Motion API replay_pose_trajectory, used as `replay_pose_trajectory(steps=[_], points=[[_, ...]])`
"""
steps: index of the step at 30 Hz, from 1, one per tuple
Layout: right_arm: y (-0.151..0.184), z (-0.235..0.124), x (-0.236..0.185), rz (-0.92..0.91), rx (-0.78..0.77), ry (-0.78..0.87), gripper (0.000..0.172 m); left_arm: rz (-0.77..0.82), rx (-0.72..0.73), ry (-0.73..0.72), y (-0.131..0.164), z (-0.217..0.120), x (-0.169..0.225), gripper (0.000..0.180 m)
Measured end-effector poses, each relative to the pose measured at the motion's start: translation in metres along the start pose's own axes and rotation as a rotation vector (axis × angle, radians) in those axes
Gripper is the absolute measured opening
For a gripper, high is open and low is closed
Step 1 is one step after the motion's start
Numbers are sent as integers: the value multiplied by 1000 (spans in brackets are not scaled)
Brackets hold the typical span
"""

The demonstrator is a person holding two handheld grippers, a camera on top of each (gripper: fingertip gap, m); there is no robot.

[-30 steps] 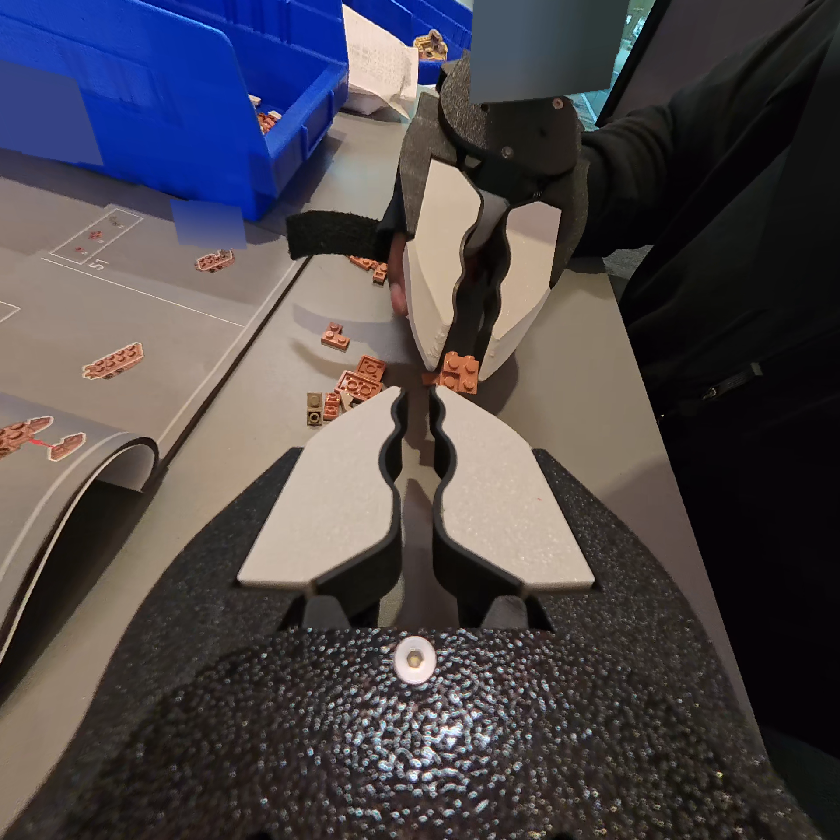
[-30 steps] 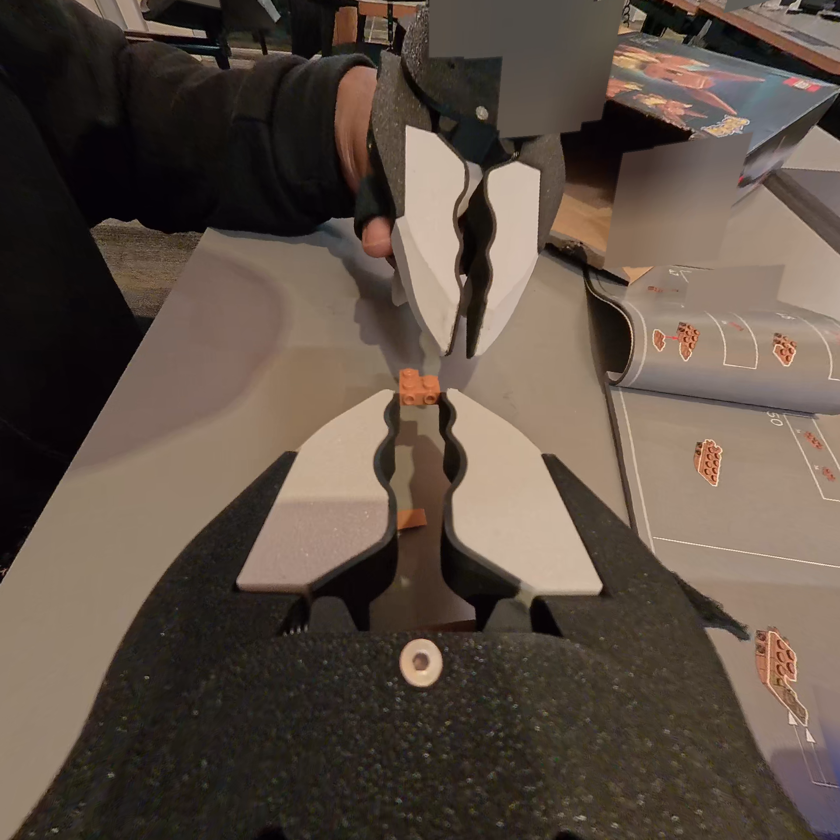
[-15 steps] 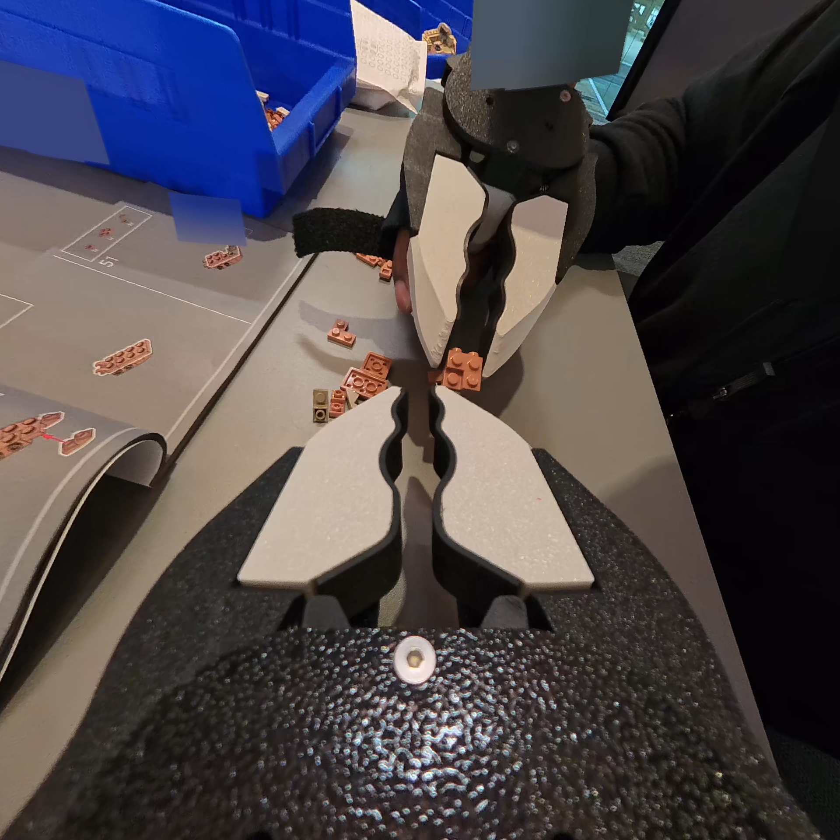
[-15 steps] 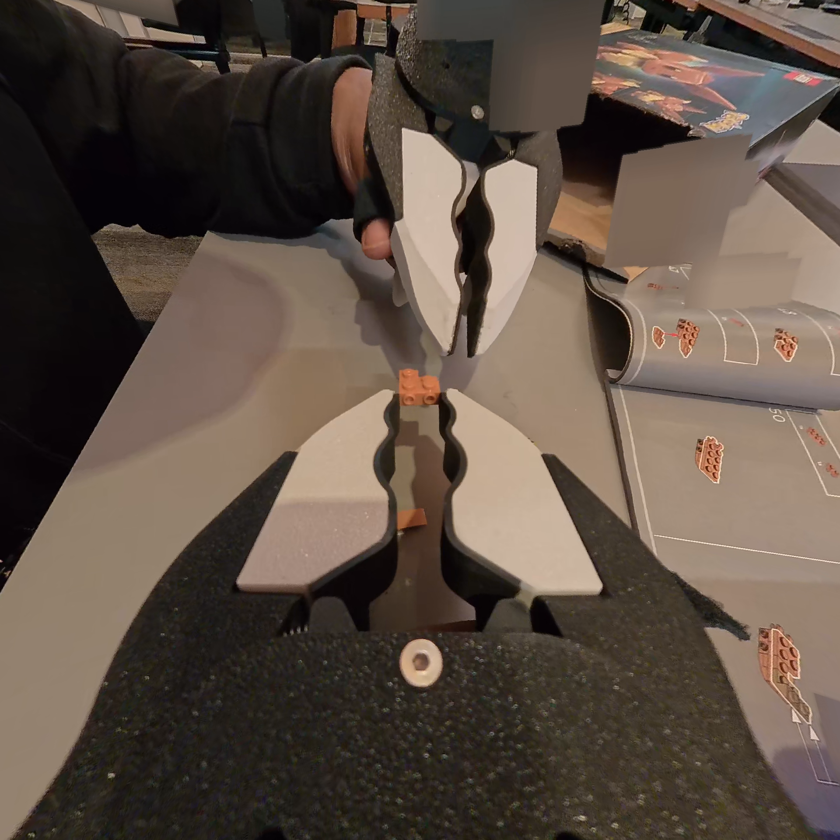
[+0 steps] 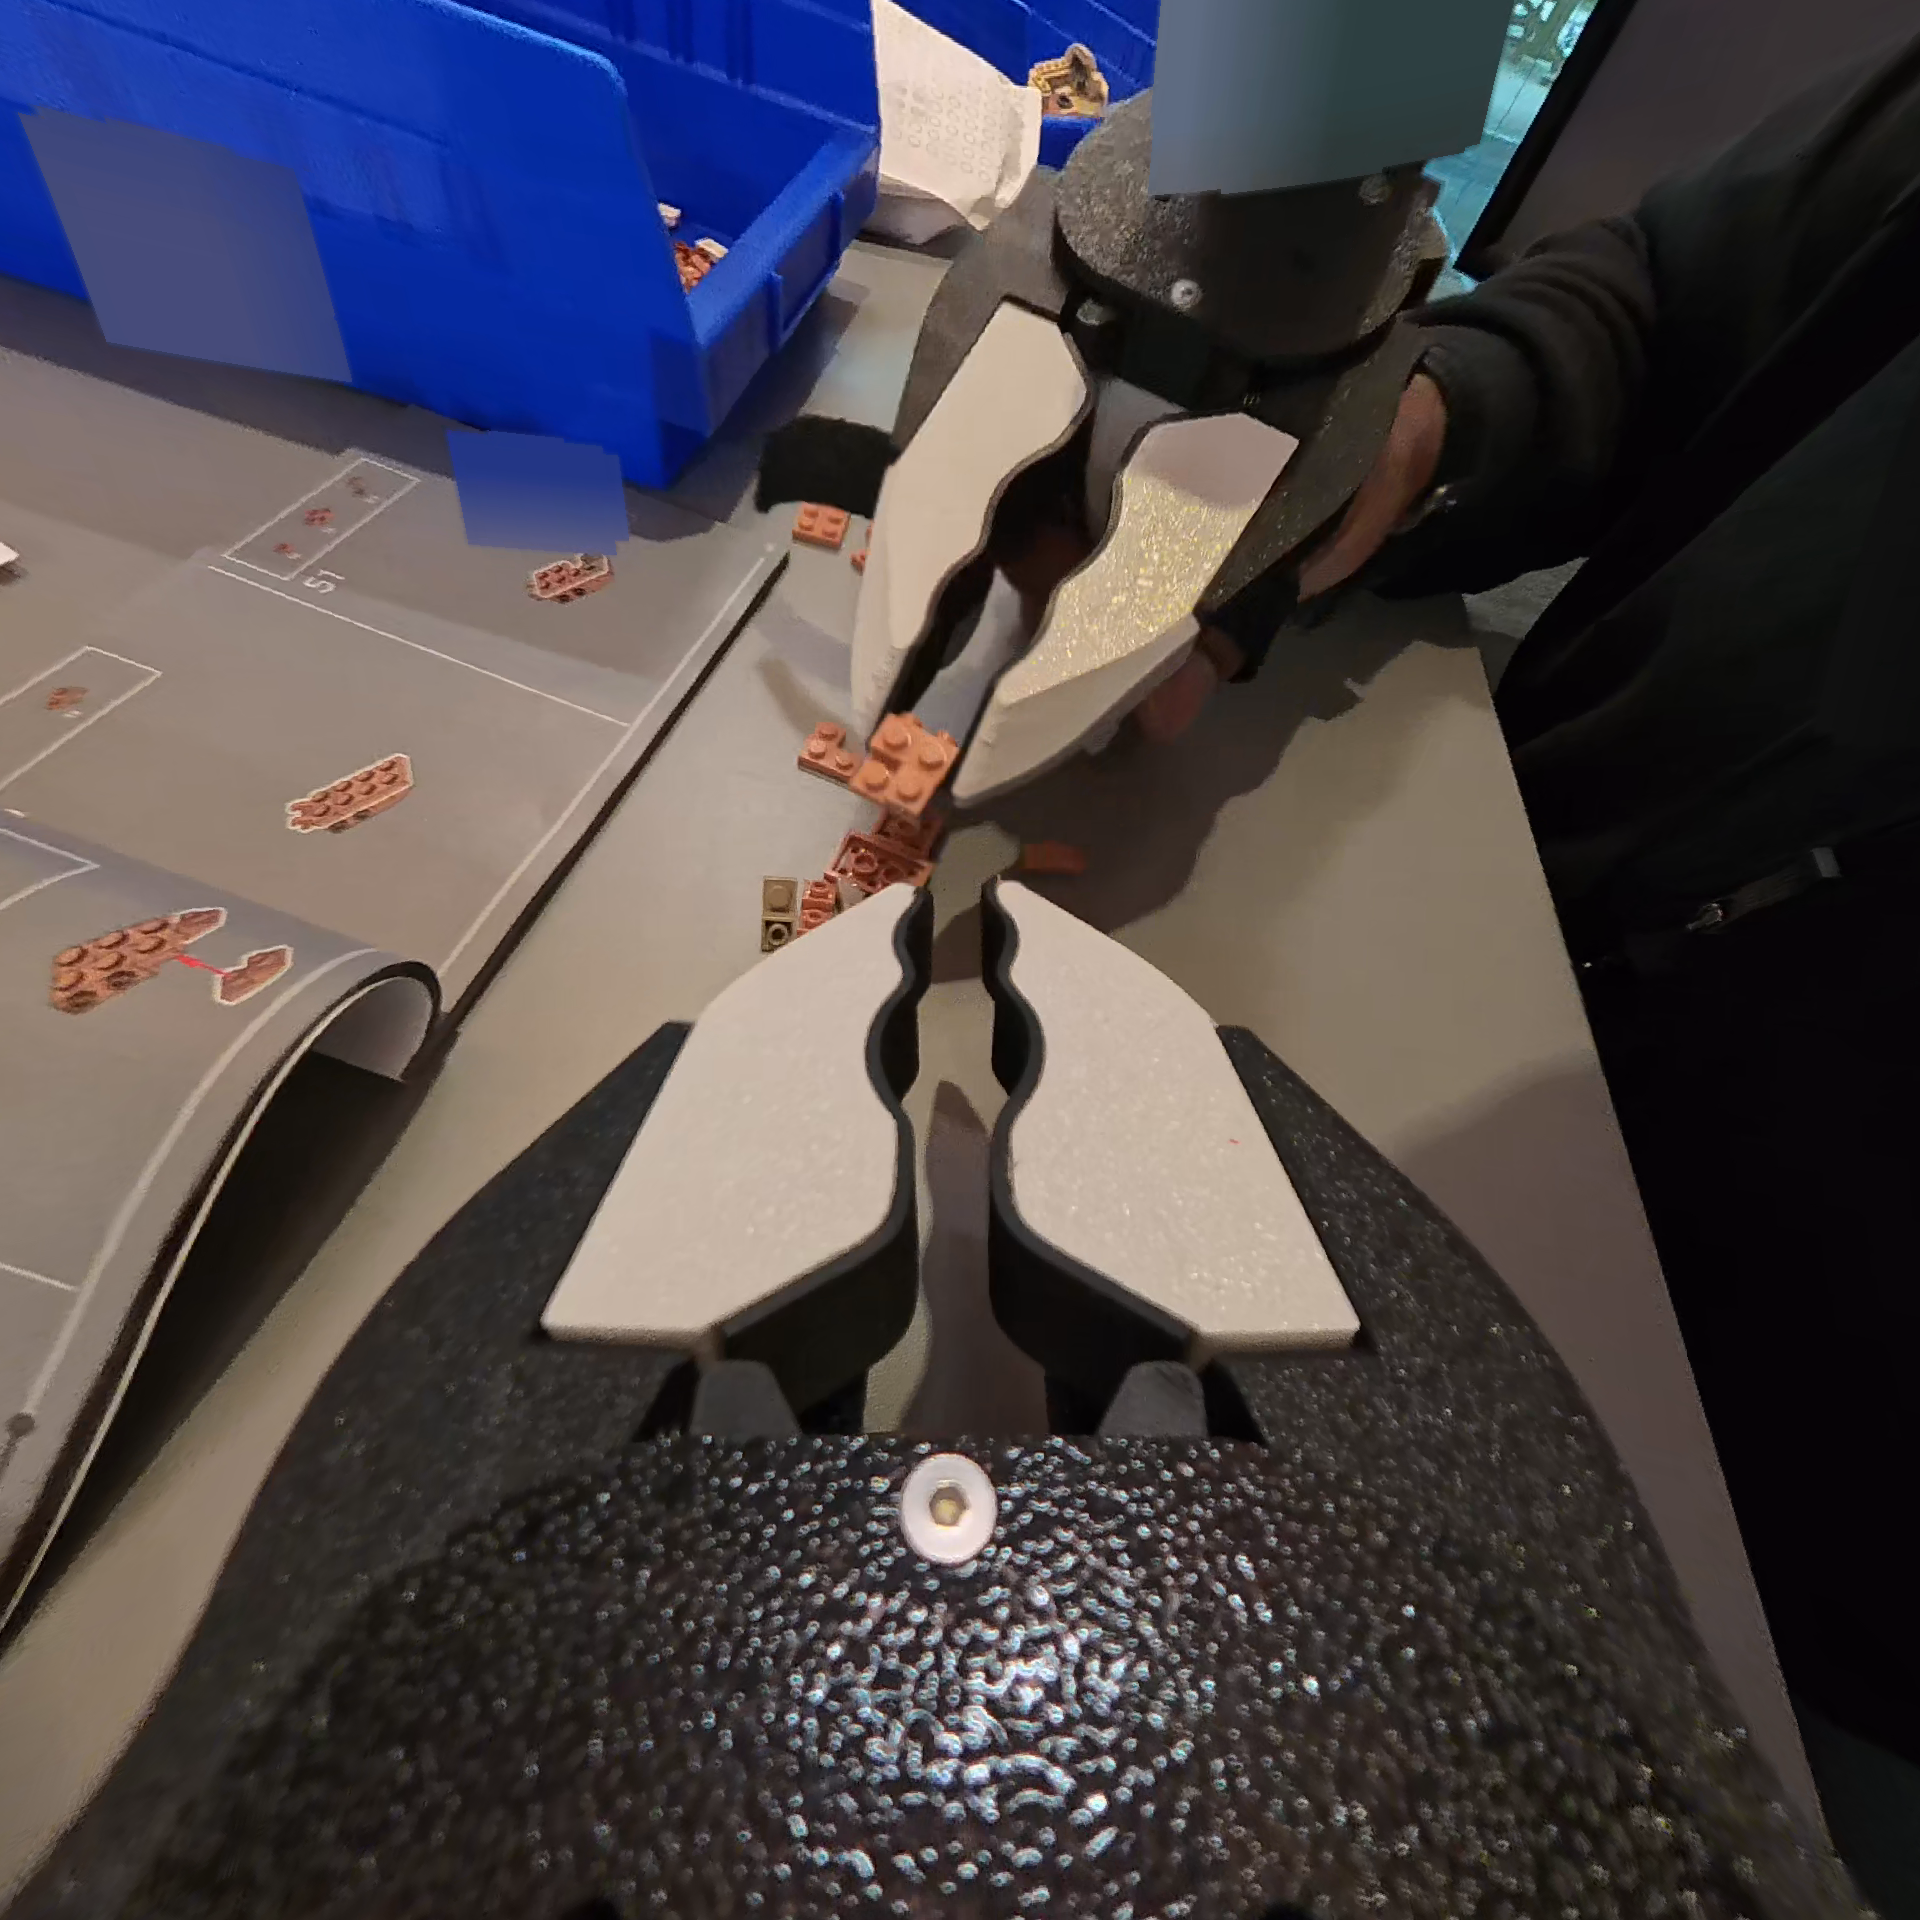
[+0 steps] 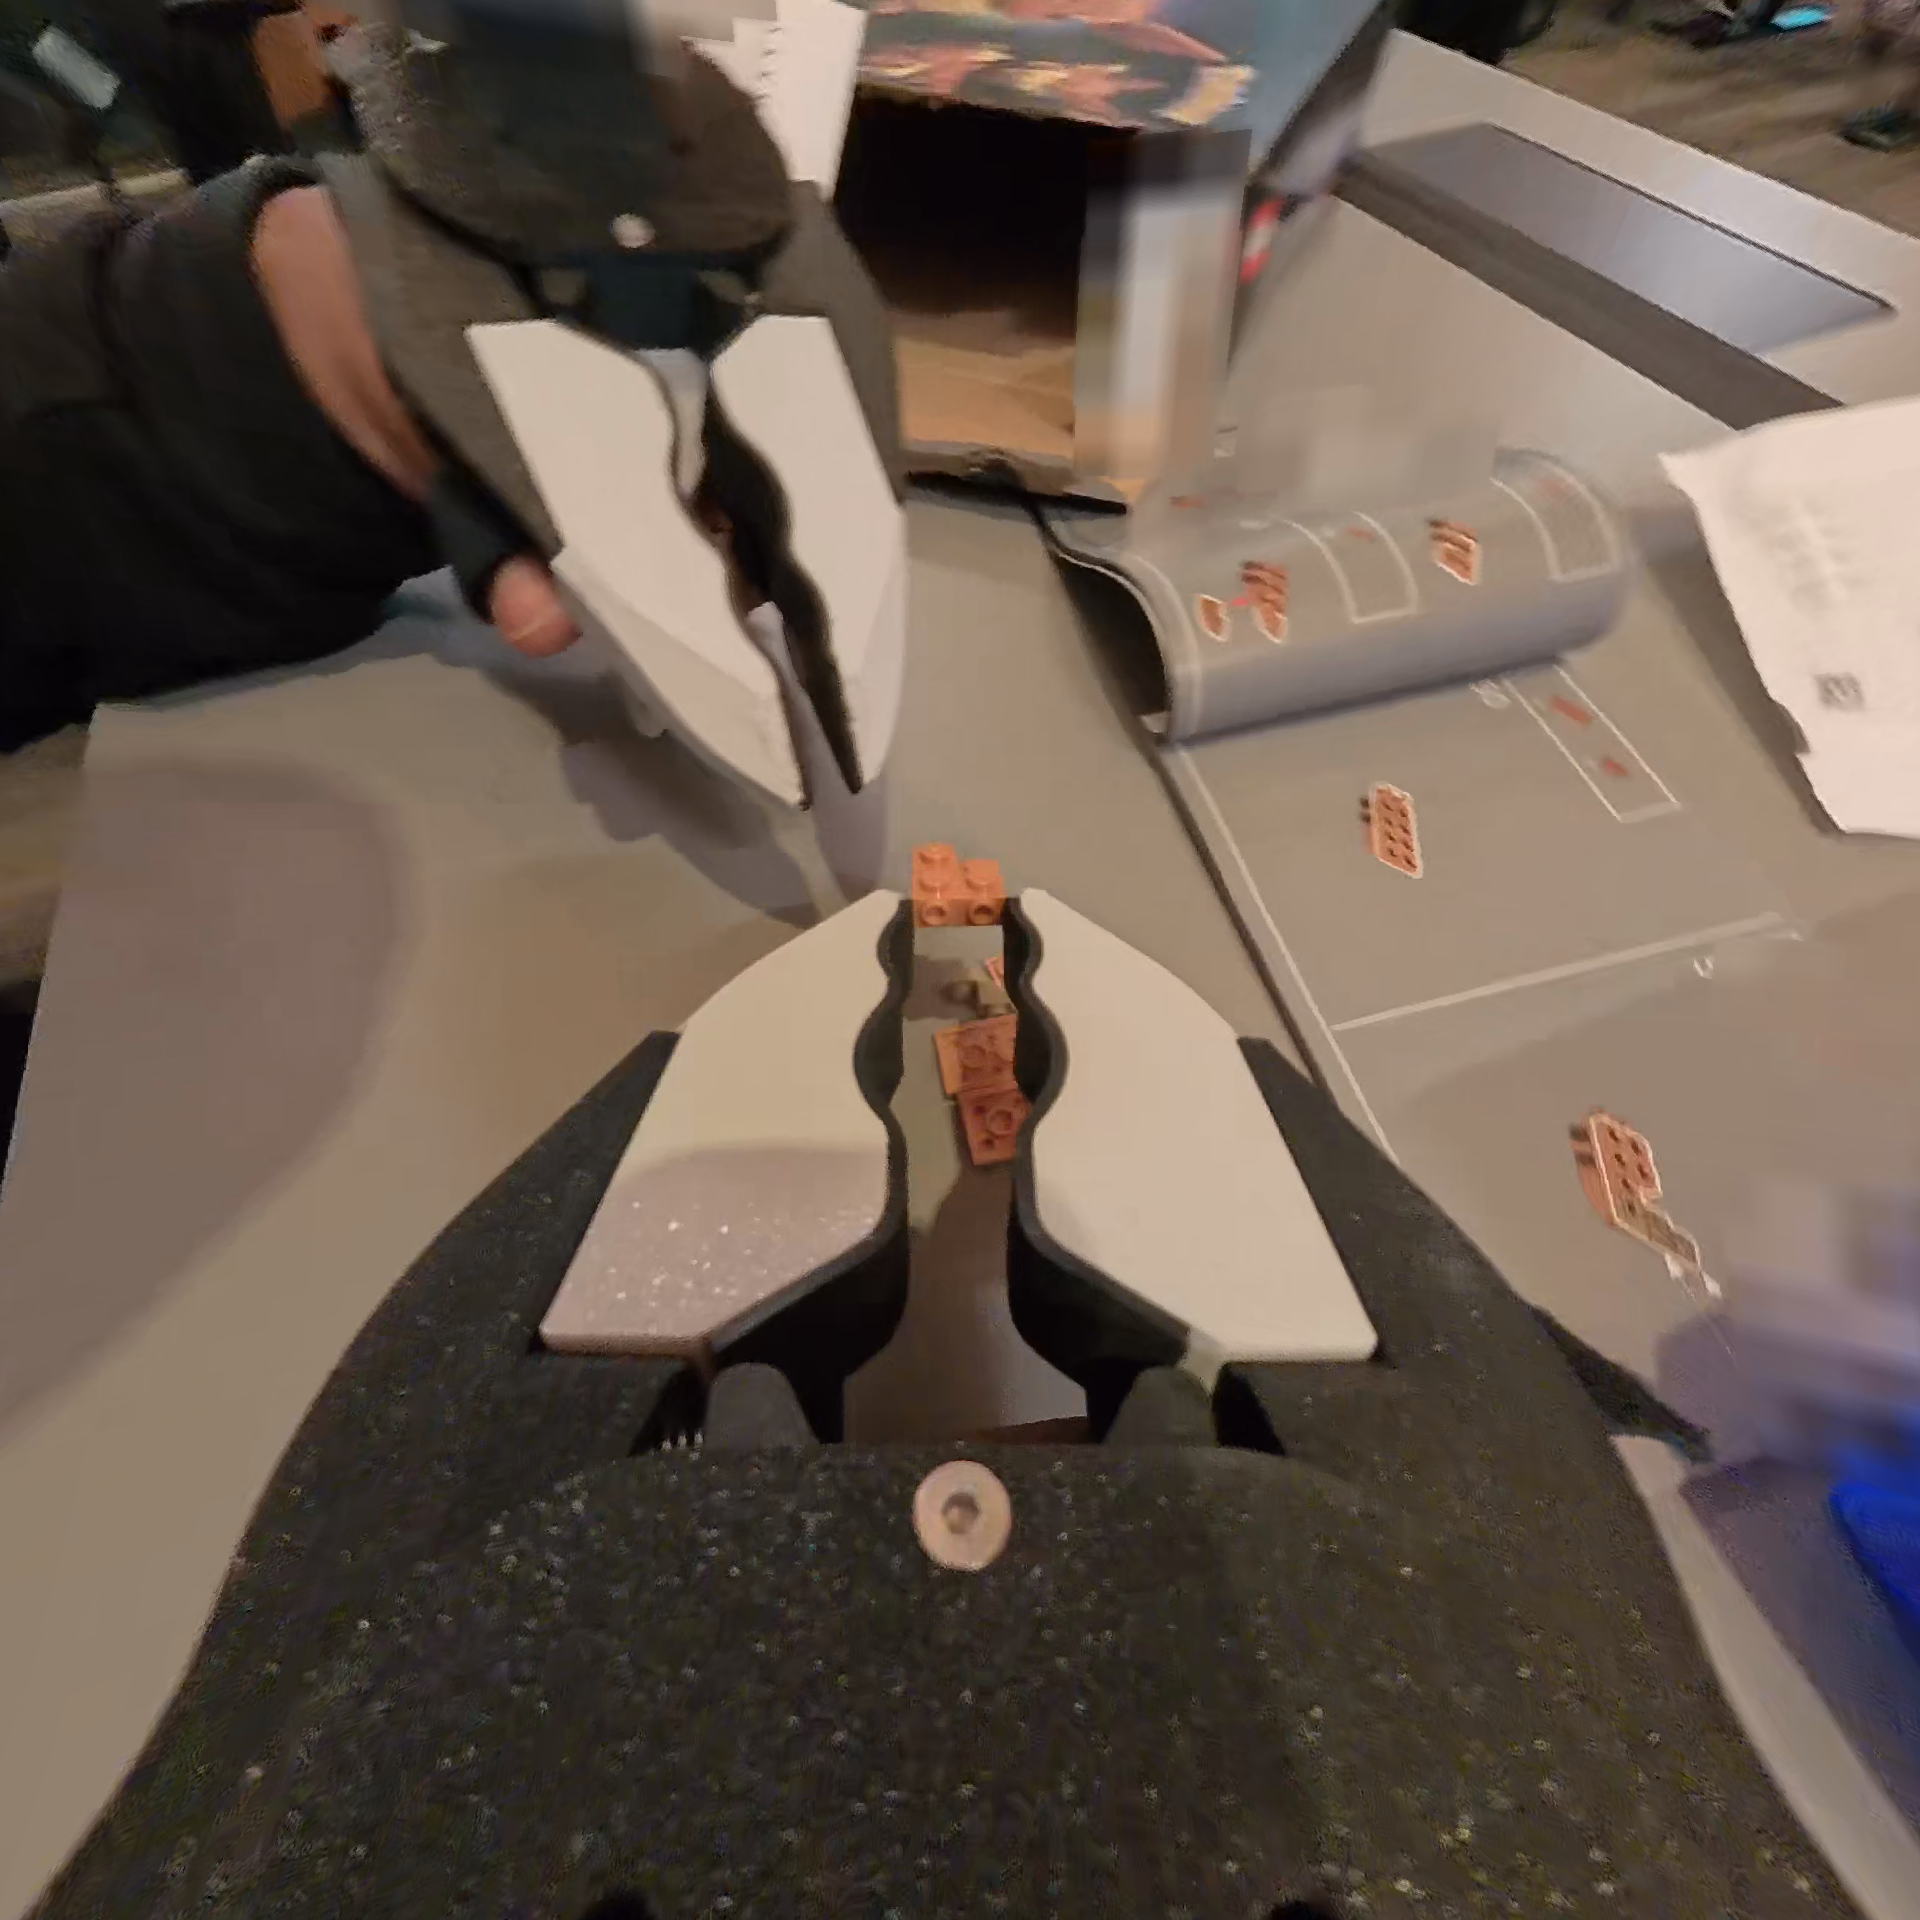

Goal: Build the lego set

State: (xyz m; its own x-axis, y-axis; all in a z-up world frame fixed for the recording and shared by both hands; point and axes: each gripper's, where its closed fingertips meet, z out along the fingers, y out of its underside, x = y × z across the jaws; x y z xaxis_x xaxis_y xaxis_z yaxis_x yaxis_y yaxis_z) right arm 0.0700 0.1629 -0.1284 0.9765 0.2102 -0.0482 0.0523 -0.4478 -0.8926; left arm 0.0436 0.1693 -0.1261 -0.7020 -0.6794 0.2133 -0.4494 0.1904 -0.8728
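At ten o'clock in the left wrist view, a blue bin (image 5: 727, 260) holds a few brown pieces. The left gripper (image 5: 956, 904), narrowly parted and bare, hovers above loose brown plates (image 5: 862, 862). At twelve o'clock from it, the right gripper (image 6: 958, 909) pinches an orange brick (image 6: 956, 885) between both tips. A cardboard box (image 6: 987, 312) gapes open behind.

A workshop-style building station: a grey table (image 5: 1351, 935) carries blue parts bins (image 5: 520, 208), an open building-instruction booklet (image 5: 260, 727), loose toy bricks (image 5: 862, 862) and a toy set's cardboard box (image 6: 1039, 208).
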Motion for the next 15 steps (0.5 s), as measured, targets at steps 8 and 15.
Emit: replay_pose_trajectory(steps=[8, 15], points=[[-4, 1, 6, 69, 34, 90, 16, -75, -4, 8, 3, 8, -1, 8], [-12, 0, 8, 11, 87, 156, 16, -245, 126, 25, -11, 0, -9, 9]])
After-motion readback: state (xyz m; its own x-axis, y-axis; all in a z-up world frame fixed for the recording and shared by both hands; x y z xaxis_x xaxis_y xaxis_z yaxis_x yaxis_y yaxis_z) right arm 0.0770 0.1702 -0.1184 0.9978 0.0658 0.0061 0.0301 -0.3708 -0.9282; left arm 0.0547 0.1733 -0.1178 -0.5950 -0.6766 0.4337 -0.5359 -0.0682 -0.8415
